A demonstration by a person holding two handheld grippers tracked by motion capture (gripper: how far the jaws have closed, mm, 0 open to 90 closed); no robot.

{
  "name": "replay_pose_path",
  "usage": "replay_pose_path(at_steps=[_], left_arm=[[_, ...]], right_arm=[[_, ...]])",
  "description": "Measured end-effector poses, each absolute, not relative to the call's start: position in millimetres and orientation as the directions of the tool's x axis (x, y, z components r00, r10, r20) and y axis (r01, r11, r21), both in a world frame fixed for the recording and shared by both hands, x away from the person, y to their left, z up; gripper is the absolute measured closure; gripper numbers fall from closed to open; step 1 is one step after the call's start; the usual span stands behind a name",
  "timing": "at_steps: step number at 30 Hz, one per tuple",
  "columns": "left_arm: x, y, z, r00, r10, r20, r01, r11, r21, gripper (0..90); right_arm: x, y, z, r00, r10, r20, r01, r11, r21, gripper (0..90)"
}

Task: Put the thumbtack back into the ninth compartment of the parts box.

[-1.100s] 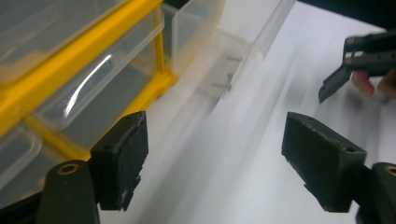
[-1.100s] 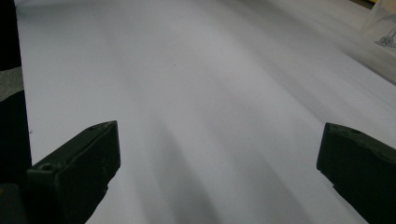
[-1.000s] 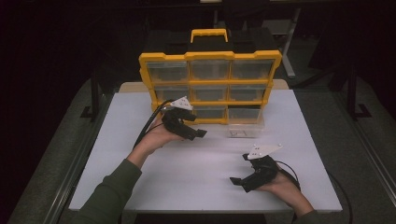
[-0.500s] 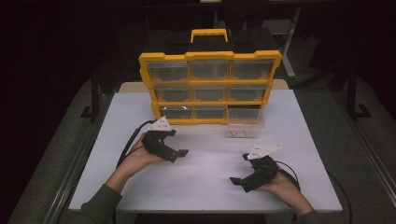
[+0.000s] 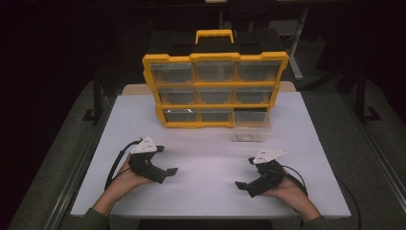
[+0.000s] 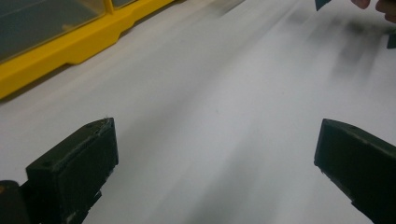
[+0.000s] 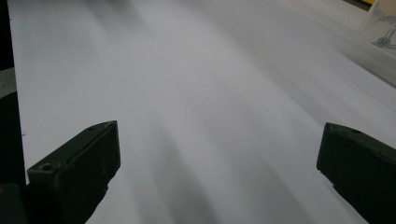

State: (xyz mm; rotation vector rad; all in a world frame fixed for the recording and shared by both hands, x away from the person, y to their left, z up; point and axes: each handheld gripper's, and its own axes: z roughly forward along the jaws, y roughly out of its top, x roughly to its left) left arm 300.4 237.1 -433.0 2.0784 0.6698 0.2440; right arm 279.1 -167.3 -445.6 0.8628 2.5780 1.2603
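1. The left tool [image 5: 168,171] rests low on the white bench [image 5: 201,191]. Its jaws are wide apart and hold nothing.
2. The right tool [image 5: 241,185] rests near the other side. Its jaws are wide apart too, and empty.
3. The yellow drawer box [image 5: 215,91] stands at the back of the bench, well apart from both tools.
4. One clear drawer [image 5: 251,130] sits pulled out in front of the box's lower right corner, perhaps so a tool can reach inside.
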Motion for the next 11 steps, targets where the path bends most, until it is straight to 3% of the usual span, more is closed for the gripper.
replay_pose_path(at_steps=[11], left_arm=[[286.8, 251.4, -450.1, 0.828, 0.558, -0.055, 0.375, -0.478, 0.795, 0.0]], right_arm=[[279.2, -166.5, -450.0, -0.819, 0.563, 0.114, 0.443, 0.492, 0.750, 0.0]])
